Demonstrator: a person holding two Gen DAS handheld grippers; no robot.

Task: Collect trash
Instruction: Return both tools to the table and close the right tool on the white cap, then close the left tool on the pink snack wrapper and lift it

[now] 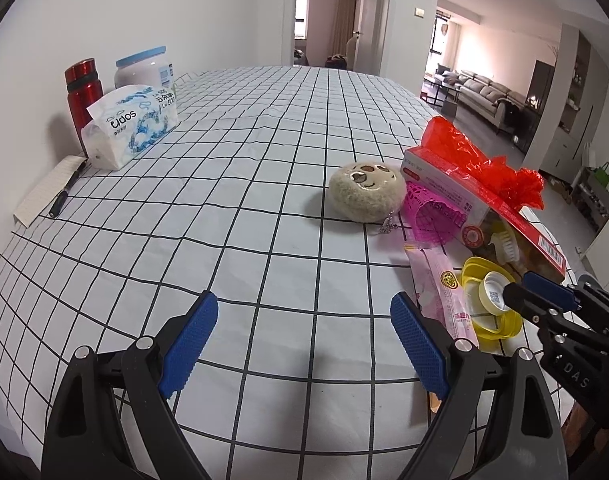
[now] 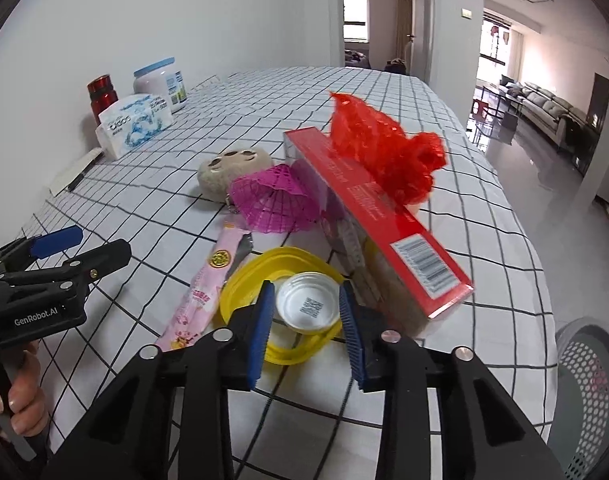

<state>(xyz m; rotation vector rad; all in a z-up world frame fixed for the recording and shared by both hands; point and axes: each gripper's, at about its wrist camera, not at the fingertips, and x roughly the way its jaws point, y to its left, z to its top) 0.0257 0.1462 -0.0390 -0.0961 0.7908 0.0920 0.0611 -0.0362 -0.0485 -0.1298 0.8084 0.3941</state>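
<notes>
Facing you across the checked surface (image 1: 264,184) is a cluster of items on its right side. A red box (image 2: 384,216) lies tilted, one end propped up, with a crumpled red plastic bag (image 2: 384,152) on top of it. Against the box's left side sits a pink mesh basket (image 2: 274,200), and touching that basket is a round plush toy (image 1: 364,192). A pink wrapper (image 2: 200,296) lies flat just left of a yellow lid (image 2: 240,284). A white bottle cap (image 2: 308,306) rests open side up inside the yellow lid. The tilted box stands close on the right of the cap, and the wrapper lies close on the left.

Along the far-left wall you will find a red flask (image 1: 82,96), a white jar (image 1: 144,68), a tissue pack (image 1: 132,124), a notepad (image 1: 48,190) and a pen (image 1: 66,194), all well apart from the cluster. A grey mesh bin (image 2: 588,384) shows at the lower right edge of the right wrist view.

Your right claw (image 2: 308,328) is partly open, its blue pads (image 2: 262,332) standing either side of the bottle cap. You cannot tell from these views whether the pads touch the cap. Your left claw (image 1: 304,344) is wide open over bare cloth, holding nothing, with the wrapper just beside its right finger.
</notes>
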